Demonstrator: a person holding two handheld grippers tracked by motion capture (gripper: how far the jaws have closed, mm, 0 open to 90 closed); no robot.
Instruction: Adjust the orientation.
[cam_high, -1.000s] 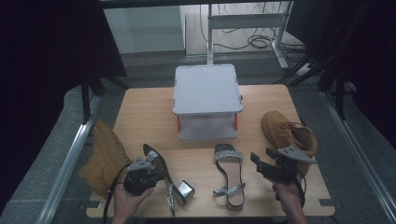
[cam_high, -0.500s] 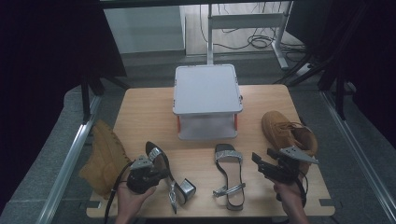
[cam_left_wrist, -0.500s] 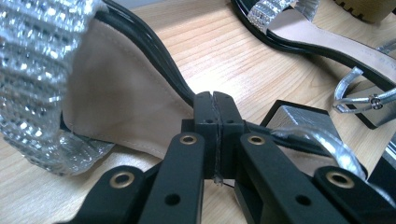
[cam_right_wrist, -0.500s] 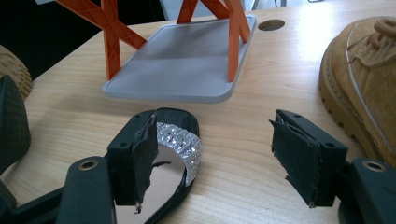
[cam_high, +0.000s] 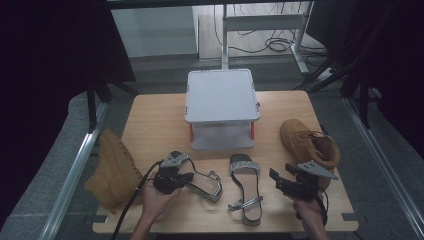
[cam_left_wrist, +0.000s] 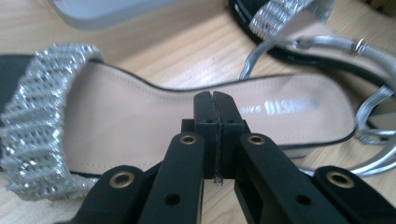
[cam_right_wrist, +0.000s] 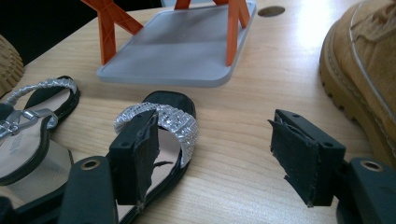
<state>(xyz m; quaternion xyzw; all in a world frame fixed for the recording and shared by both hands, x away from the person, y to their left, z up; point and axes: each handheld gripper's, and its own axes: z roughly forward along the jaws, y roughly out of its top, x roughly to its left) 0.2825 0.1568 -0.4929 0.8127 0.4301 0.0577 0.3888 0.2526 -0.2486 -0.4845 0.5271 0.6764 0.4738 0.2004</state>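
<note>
A silver-strapped sandal (cam_high: 205, 185) (cam_left_wrist: 140, 107) lies flat on the wooden table (cam_high: 155, 125), its toe strap to the left. My left gripper (cam_high: 182, 177) (cam_left_wrist: 215, 95) hovers over its insole, jaws pressed together, and I see nothing between them. The matching sandal (cam_high: 245, 187) (cam_right_wrist: 161, 116) lies to the right, toe toward the stand. My right gripper (cam_high: 281, 171) (cam_right_wrist: 215, 126) is open just right of that sandal, nothing between its pads. A tan boot (cam_high: 307, 142) (cam_right_wrist: 364, 70) sits beside it at the right.
A grey two-level stand with orange legs (cam_high: 222, 95) (cam_right_wrist: 182, 42) occupies the table's far middle. A second tan boot (cam_high: 112, 170) rests at the left edge. Metal rails run along both sides of the table.
The left sandal, tipped up with its heel raised before, now lies flat and farther right. My left gripper has moved right with it. The right gripper stays put.
</note>
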